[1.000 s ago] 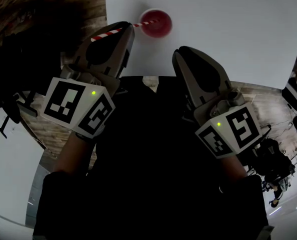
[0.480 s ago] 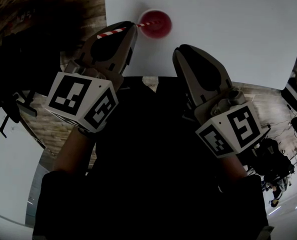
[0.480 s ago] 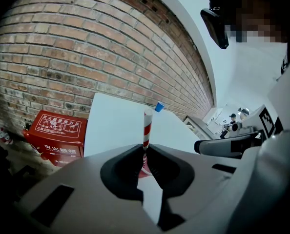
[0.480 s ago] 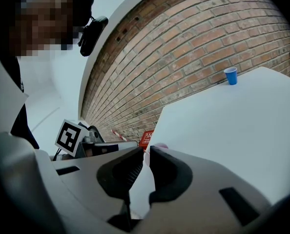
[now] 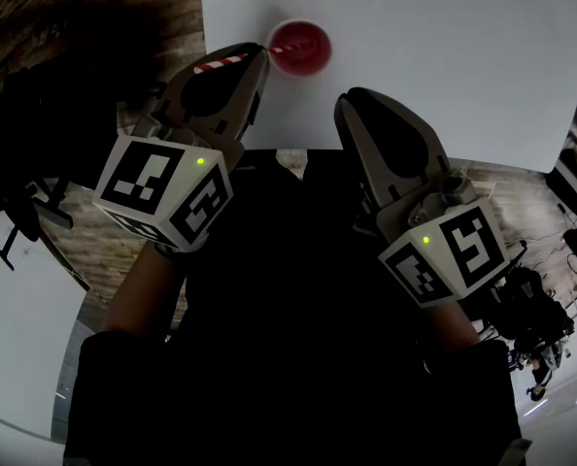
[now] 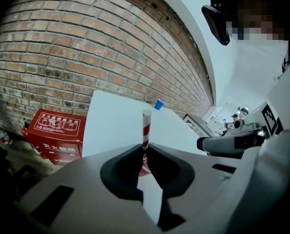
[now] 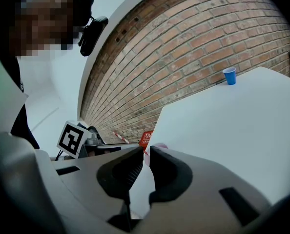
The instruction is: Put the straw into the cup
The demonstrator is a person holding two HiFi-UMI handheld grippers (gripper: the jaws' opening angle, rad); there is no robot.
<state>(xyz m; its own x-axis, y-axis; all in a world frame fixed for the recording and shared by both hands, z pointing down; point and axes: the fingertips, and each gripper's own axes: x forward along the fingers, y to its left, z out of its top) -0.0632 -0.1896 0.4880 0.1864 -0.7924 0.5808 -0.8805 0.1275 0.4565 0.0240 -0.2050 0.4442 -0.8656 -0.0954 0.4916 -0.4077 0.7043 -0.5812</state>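
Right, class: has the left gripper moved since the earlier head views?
Yes. The left gripper has edged forward, toward the red cup on the white table, carrying the striped straw with it.

This is looking like an indoor workspace: a brick wall (image 6: 86,43) is running behind a white table (image 5: 444,56), a red fire-extinguisher box (image 6: 54,133) is sitting beside it, and people (image 6: 241,114) are standing beyond.
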